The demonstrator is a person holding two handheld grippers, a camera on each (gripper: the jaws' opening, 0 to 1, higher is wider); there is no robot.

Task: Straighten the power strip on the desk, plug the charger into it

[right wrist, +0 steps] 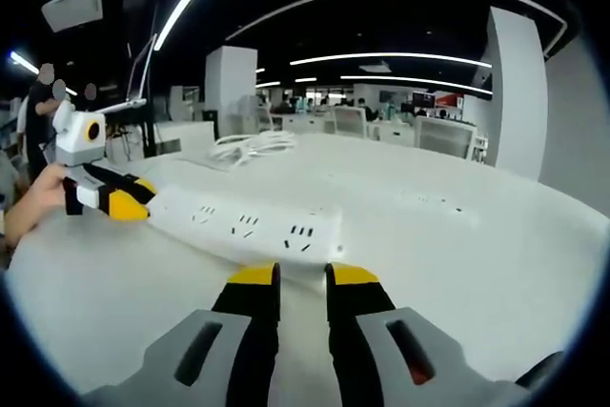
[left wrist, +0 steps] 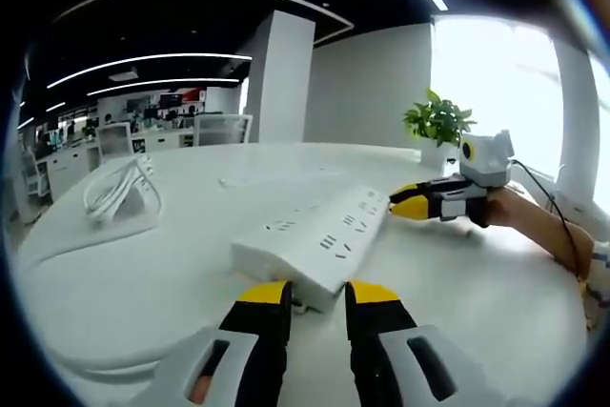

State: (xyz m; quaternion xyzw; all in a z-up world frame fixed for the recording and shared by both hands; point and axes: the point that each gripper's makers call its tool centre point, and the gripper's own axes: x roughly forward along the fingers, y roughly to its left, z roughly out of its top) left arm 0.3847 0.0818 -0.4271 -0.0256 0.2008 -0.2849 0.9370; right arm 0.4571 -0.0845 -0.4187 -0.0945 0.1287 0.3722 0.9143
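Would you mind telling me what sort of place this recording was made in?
Most likely an open-plan office: rows of desks and chairs fill the background, long ceiling light strips run overhead, and a white power strip lies on a large white table.

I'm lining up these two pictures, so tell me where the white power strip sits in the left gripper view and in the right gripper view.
Left gripper view: the power strip lies at centre, running diagonally up to the right from just above this view's jaw tips.
Right gripper view: the power strip lies left of centre, just above this view's jaw tips, running up to the left.
Shared landmark: the coiled white cable on the desk beyond the strip.
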